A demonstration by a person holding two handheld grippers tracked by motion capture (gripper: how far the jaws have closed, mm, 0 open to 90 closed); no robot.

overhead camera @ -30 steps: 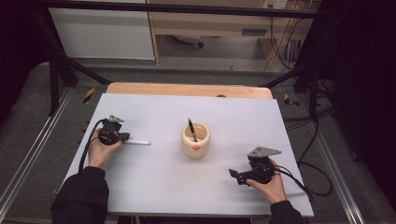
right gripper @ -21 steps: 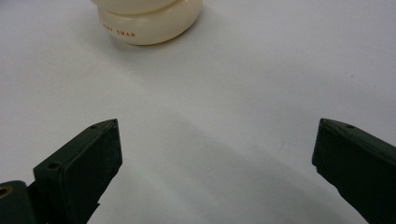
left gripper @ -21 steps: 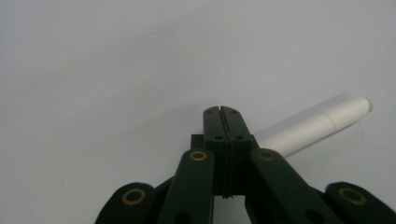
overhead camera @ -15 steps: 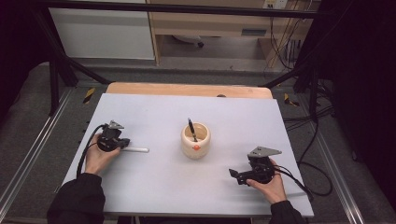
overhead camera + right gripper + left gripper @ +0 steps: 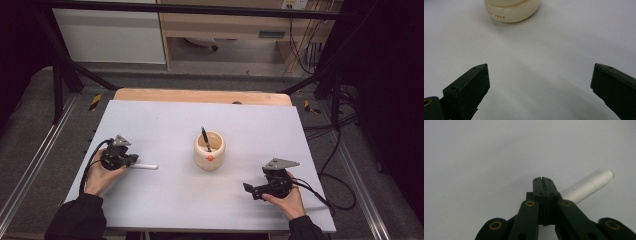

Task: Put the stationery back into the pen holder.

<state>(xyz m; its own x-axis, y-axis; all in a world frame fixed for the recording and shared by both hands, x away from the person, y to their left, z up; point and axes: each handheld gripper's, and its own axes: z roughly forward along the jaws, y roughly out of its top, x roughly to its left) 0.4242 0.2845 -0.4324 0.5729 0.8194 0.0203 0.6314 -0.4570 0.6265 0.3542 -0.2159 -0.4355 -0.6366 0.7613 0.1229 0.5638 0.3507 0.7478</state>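
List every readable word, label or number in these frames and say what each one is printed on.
"SWAN": small orange print on the lower bulge of the cream cup, seen in the right gripper view.
The word just before it on the cup: too blurred to read.
The orange mark on the cup in the high view: too small to read.
No other text is legible.

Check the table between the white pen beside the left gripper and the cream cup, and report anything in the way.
Nothing visible does: the table is bare between the white pen and the cream cup.

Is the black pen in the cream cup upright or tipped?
Tipped: the black pen leans up and to the left against the rim of the cream cup.
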